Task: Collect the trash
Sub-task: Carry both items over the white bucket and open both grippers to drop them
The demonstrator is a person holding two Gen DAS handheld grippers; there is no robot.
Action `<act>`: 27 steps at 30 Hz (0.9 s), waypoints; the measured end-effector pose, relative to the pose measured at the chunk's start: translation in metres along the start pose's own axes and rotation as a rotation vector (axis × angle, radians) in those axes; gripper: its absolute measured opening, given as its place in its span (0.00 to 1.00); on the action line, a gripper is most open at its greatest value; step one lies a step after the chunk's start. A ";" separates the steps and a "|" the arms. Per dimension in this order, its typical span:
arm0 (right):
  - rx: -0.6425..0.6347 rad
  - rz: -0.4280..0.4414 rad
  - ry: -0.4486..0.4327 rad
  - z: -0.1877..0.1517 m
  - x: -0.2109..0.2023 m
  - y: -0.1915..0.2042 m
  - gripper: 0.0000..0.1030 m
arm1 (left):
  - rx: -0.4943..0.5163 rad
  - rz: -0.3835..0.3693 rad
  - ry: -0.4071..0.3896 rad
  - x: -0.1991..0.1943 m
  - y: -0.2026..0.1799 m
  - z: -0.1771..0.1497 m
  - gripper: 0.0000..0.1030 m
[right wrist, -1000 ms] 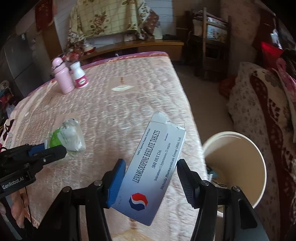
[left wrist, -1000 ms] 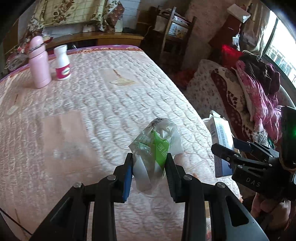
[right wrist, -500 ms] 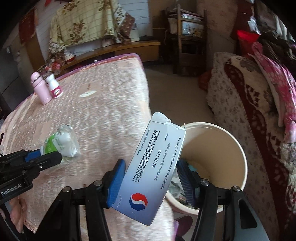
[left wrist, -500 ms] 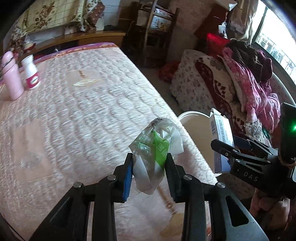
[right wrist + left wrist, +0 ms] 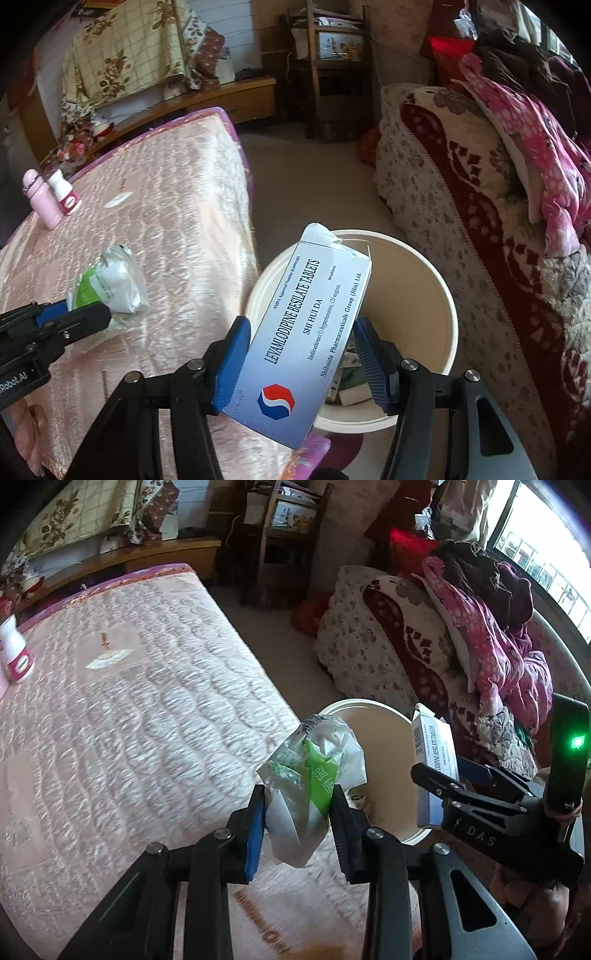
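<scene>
Item: two pieces of trash in transit, one per claw. Left claw clamped narrow on a crumpled white-and-green wrapper; right claw closed at medium width across a blue-and-white tablet box, torn at its top flap. Change noted: a second ago both loads hung over the quilted pink bed, with the cream bucket off to the side or out of frame; both claws have since travelled sideways past the bed's edge, so the box now sits over the bucket's mouth and the wrapper at its near rim. Bearing on task: carrying appears nearly done, and release into the bucket looks like the next step, the wrapper probably needing a little more reach. Obscured: the bucket's contents are largely masked by the box; a few cartons show at the bottom, their labels unreadable. Bed surface smeared by motion blur. A pink bottle and a white bottle stand far back on the bed, the white one cropped at the frame edge in the left view; whether they count as trash cannot be told.
</scene>
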State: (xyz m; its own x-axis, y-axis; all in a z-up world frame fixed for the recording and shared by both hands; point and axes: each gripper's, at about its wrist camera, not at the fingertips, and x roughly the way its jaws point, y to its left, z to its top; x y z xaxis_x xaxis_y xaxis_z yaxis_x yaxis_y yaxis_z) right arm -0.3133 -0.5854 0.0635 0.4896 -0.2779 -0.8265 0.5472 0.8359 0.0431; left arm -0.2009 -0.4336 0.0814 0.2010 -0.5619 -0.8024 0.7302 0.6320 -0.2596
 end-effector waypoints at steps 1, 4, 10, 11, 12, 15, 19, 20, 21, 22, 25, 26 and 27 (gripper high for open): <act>0.005 -0.005 0.001 0.000 0.002 -0.004 0.59 | 0.007 0.002 0.000 0.002 -0.003 0.001 0.34; 0.017 -0.020 0.004 0.000 0.007 -0.011 0.59 | 0.018 -0.002 0.008 0.010 -0.013 0.004 0.34; 0.051 -0.040 0.017 -0.004 0.017 -0.027 0.59 | 0.044 0.001 0.015 0.024 -0.027 0.010 0.34; 0.056 -0.040 0.020 -0.004 0.018 -0.029 0.59 | 0.050 0.004 0.019 0.027 -0.030 0.011 0.34; 0.064 -0.040 0.024 -0.004 0.020 -0.032 0.59 | 0.056 0.006 0.021 0.030 -0.032 0.013 0.34; 0.077 -0.054 0.030 -0.006 0.024 -0.039 0.59 | 0.067 0.004 0.024 0.038 -0.039 0.017 0.34; 0.088 -0.076 0.031 -0.006 0.028 -0.048 0.59 | 0.061 -0.021 0.034 0.048 -0.043 0.022 0.34; 0.096 -0.083 0.029 -0.006 0.029 -0.051 0.60 | 0.058 -0.033 0.036 0.051 -0.045 0.024 0.34; 0.105 -0.086 0.026 -0.006 0.030 -0.055 0.61 | 0.055 -0.051 0.042 0.054 -0.046 0.025 0.35; 0.121 -0.089 0.024 -0.006 0.032 -0.059 0.61 | 0.052 -0.065 0.047 0.056 -0.047 0.026 0.35; 0.161 -0.065 0.029 -0.007 0.037 -0.068 0.65 | 0.053 -0.098 0.055 0.062 -0.052 0.027 0.44; 0.177 -0.067 0.027 -0.009 0.039 -0.071 0.67 | 0.056 -0.104 0.059 0.064 -0.054 0.028 0.54; 0.182 -0.070 0.023 -0.009 0.040 -0.072 0.67 | 0.052 -0.102 0.056 0.064 -0.054 0.027 0.62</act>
State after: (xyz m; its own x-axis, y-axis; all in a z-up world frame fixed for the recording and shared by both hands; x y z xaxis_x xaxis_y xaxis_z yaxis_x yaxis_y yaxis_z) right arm -0.3395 -0.6524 0.0224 0.4316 -0.3199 -0.8434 0.6944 0.7146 0.0843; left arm -0.2101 -0.5184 0.0584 0.0878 -0.5902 -0.8025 0.7785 0.5433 -0.3144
